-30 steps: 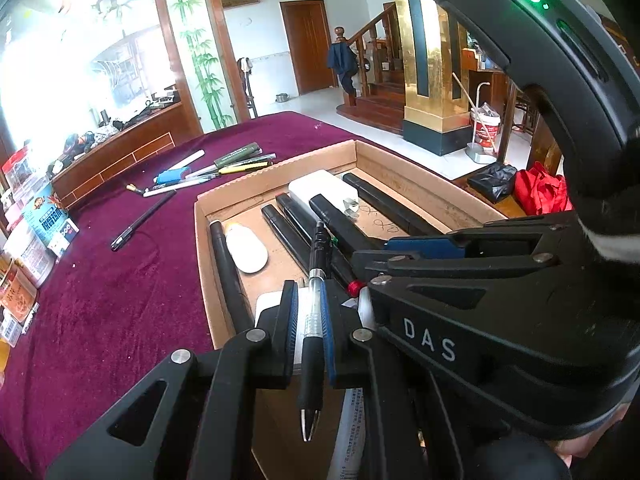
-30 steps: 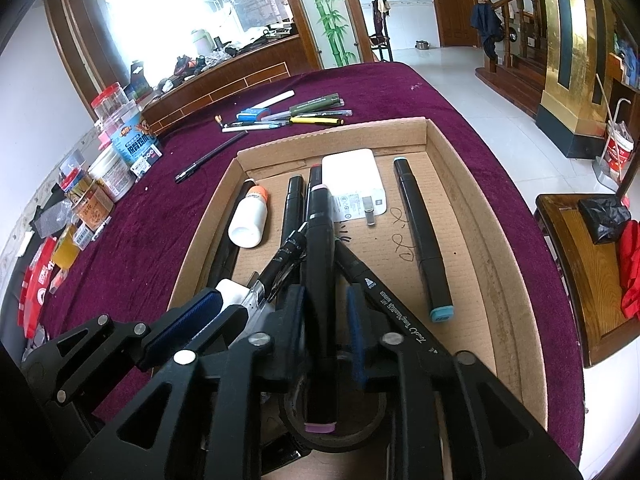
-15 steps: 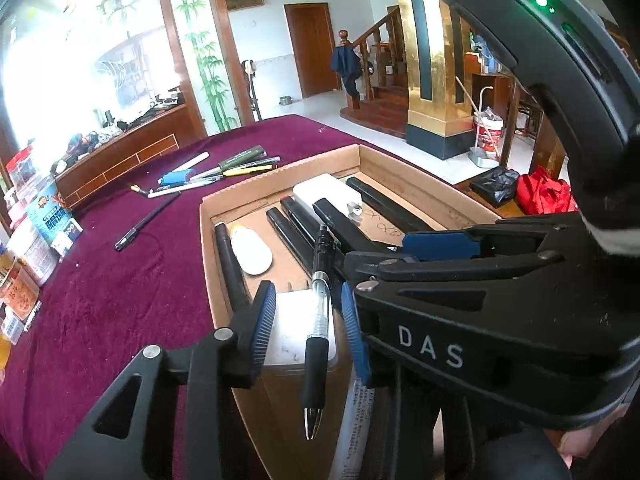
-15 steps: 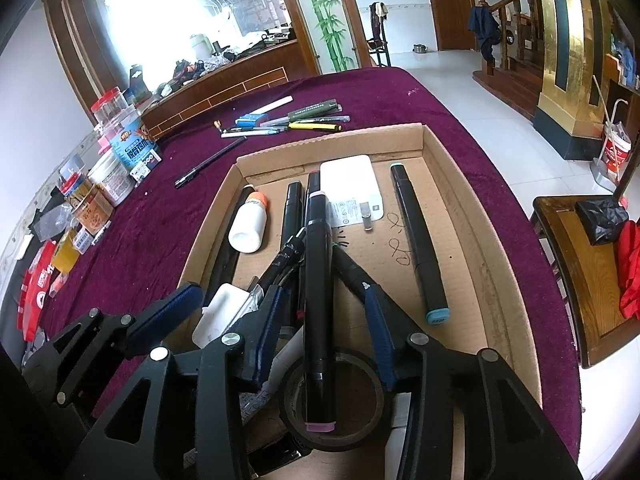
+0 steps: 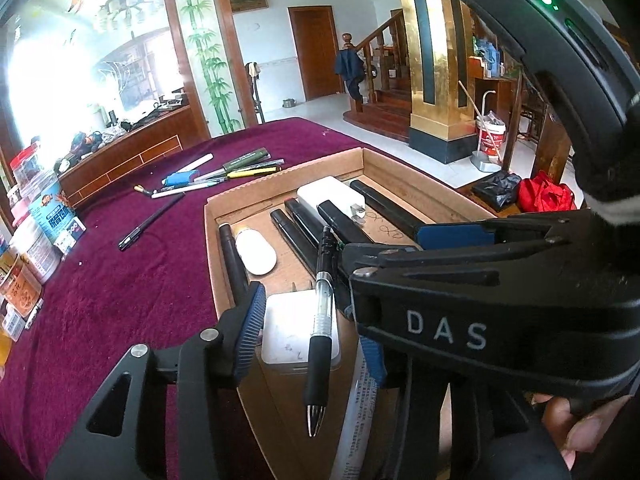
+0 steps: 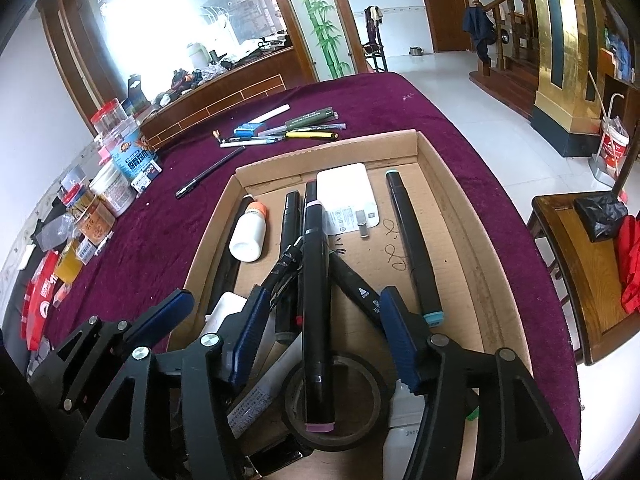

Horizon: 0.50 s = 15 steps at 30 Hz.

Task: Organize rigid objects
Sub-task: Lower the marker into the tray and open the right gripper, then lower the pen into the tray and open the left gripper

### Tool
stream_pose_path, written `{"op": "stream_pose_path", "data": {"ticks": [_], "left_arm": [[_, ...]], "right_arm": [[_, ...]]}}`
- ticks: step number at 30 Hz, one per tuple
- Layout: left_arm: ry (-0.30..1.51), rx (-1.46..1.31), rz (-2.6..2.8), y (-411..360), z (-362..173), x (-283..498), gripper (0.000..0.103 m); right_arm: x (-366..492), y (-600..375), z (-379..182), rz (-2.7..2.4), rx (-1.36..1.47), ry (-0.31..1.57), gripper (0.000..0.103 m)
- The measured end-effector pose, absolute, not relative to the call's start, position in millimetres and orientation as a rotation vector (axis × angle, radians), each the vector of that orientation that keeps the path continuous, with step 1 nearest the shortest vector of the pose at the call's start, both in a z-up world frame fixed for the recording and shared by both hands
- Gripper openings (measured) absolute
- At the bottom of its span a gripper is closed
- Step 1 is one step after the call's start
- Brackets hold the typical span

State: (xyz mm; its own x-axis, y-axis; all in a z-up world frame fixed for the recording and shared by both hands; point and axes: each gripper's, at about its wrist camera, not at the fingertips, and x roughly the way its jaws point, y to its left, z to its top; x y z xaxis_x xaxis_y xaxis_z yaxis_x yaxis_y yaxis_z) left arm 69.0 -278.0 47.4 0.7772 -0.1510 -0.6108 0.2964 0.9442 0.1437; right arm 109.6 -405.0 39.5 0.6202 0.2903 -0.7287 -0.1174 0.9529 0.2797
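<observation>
Two hand-held grippers are hovering over a cardboard tray [image 6: 448, 184] sitting on a maroon-covered table [image 5: 100, 280]. At far left, jars and tins [image 6: 116, 184] are lining the table's edge, and a loose cluster of pens [image 6: 296, 130] is lying on the cloth beyond the tray's far wall.

Inside the tray, a white bottle with an orange cap [image 6: 248, 232] is lying toward the left side, with black markers beside it. The left gripper [image 5: 308, 332], its jaws just having been opening, is standing with fingers apart; a clear ballpoint pen [image 5: 322, 320] is lying between them, resting across a white charger block [image 5: 288, 332], and the pads are no longer pressing on it.

The right gripper [image 6: 320, 340] is likewise spreading, fingers apart and clear of a black marker with a pink end [image 6: 316, 320], which is lying between them with its near end propped on a roll of dark tape [image 6: 336, 400].

Further right, a white power adapter [image 6: 348, 200] is lying flat by the tray's far wall, and a black marker with a teal end [image 6: 412, 248] is lying alone near the right wall.
</observation>
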Motion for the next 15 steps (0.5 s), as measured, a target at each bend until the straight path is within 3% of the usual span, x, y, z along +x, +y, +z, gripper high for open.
{"op": "stream_pose_path", "data": {"ticks": [8,15], "left_arm": [[0.62,0.231,-0.245,-276.7,49.5,67.2,0.057],[0.624,0.217,-0.253,-275.0,49.6,68.2,0.057]], "right_arm": [[109.6,-403.3,41.2,0.247,0.221,0.866,0.06],[110.5,-409.4,43.0,0.228,0.248,0.856,0.065]]}}
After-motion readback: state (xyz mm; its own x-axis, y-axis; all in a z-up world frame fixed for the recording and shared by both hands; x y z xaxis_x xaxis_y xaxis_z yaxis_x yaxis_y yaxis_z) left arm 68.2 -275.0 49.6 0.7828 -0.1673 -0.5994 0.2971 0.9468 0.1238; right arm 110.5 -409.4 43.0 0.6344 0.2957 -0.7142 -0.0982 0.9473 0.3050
